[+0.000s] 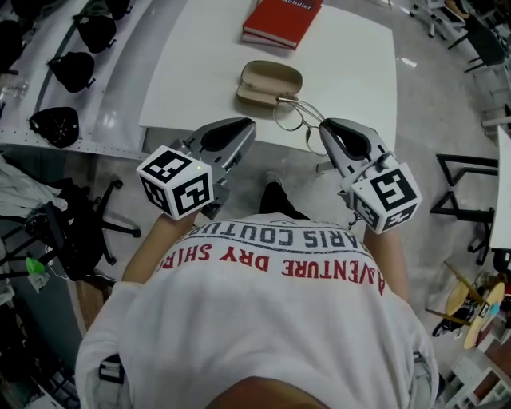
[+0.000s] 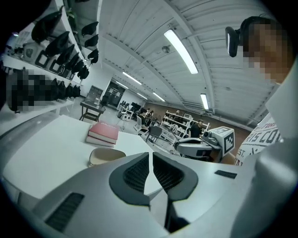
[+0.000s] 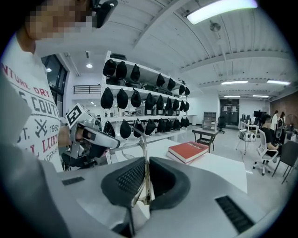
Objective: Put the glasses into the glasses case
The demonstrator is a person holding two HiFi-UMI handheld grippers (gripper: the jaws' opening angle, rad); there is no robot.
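Note:
Thin wire-rimmed glasses (image 1: 291,115) hang over the near edge of the white table (image 1: 192,80), just in front of the open beige glasses case (image 1: 270,81). My right gripper (image 1: 326,126) is shut on one temple of the glasses (image 3: 144,143), which rises from between its pads in the right gripper view. My left gripper (image 1: 243,125) hovers at the table's near edge, left of the glasses, shut with nothing between its pads (image 2: 139,173). The case (image 2: 106,156) lies ahead of it to the left.
A red book (image 1: 281,21) lies at the table's far side behind the case. Shelves with several black bags (image 1: 70,70) run along the left. A dark office chair (image 1: 84,220) stands at lower left, and a black frame (image 1: 463,188) at right.

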